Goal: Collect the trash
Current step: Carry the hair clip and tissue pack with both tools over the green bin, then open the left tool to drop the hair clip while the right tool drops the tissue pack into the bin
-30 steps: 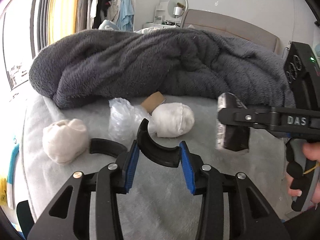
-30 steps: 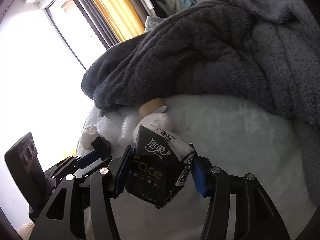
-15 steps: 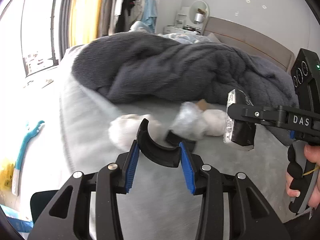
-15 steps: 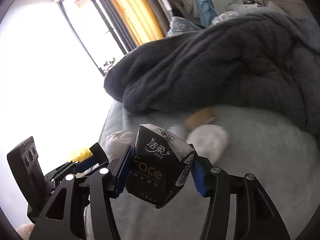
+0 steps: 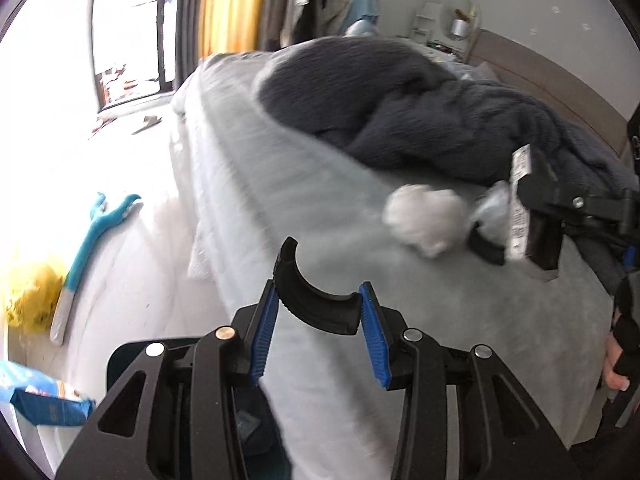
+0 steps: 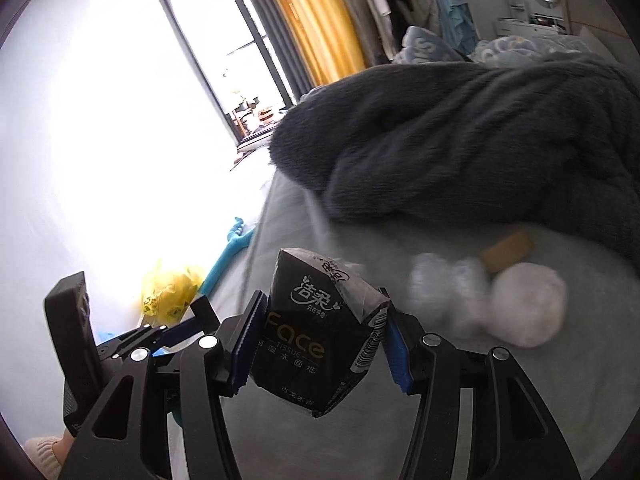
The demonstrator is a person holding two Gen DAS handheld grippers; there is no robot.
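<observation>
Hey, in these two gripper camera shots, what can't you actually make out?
- Left wrist view: white wad and clear plastic smeared by motion blur; the right gripper's tissue pack covers what lies behind.
- Right wrist view: window glare washes out the floor; yellow bag contents hidden.

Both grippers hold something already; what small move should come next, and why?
Probably carry both toward the yellow bag on the floor beside the bed. The right gripper clamps the black tissue pack, the left gripper a curved black piece; neither can take more.
</observation>
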